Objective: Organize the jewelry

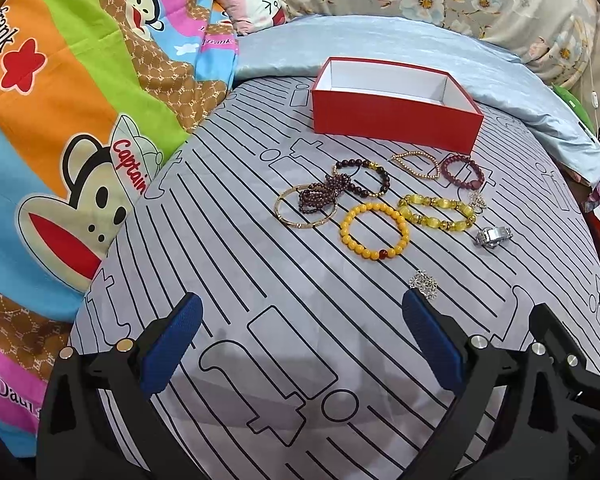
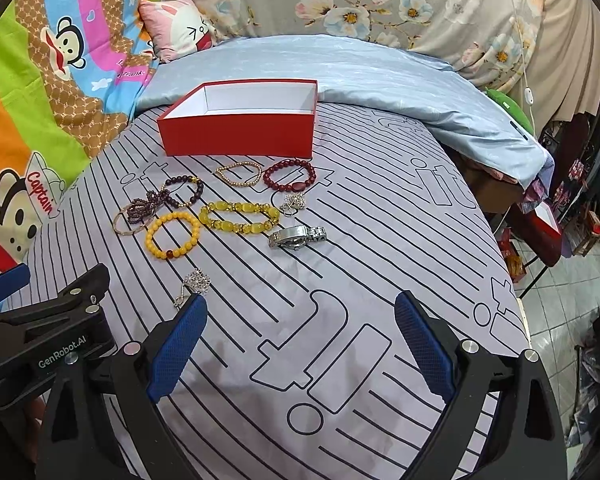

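Both grippers, left (image 1: 300, 312) and right (image 2: 300, 312), hang side by side above the striped sheet (image 2: 380, 240), jaws spread wide, holding nothing. Ahead, the red box (image 1: 392, 120) stands empty. Before it lie bracelets (image 2: 172, 236), a watch (image 2: 296, 237), and a silver brooch (image 1: 423, 283) just beside the left gripper's right finger.

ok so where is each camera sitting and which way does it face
Left wrist: on the left gripper, low over the striped bedsheet, facing the red box; its own blue fingers show, with the right gripper at the right edge.
Right wrist: on the right gripper, beside it and facing the same way; the left gripper shows at lower left.
Shared: box, yellow bead bracelet, silver watch.
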Tool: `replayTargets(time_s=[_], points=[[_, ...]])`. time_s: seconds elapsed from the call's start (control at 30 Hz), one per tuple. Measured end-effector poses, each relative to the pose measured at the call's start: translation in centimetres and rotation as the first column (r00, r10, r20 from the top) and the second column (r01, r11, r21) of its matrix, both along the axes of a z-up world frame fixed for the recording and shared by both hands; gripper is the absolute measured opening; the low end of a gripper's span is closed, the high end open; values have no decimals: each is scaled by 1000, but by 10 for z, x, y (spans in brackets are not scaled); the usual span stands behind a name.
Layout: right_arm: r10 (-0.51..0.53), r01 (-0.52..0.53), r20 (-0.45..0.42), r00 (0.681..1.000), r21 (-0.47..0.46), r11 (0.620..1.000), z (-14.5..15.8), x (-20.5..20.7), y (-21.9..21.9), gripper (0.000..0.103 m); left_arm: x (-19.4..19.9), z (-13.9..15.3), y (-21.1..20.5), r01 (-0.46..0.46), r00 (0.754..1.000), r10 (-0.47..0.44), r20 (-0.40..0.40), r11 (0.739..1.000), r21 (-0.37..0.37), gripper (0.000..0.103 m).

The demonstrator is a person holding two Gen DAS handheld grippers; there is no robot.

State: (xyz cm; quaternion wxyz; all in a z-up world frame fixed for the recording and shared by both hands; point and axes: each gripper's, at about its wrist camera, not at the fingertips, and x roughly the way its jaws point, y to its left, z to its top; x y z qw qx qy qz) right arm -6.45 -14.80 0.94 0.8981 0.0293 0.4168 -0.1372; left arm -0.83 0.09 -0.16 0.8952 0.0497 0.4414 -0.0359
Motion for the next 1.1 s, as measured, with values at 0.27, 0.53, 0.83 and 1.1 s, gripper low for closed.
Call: replayTargets(time_s=[0.27, 0.53, 0.83, 1.1], points=[[0, 0, -2, 1000, 0, 1000, -1, 0, 1, 91, 0, -1, 1, -2, 1000, 2, -6, 1000, -2, 95], [-2, 2, -5, 1000, 1, 1000, -3, 0, 2, 91, 0, -4, 2, -6, 1000, 6, -11, 1000, -9, 95], [-2, 2, -9, 1000, 1, 1000, -3, 1, 2, 91, 0, -5, 3, -7, 1000, 7, -14, 1000, -9, 95], [-3, 3, -11, 1000, 1, 1000, -4, 1, 1, 91, 0, -5, 3, -7, 1000, 7, -15, 1000, -9, 95]])
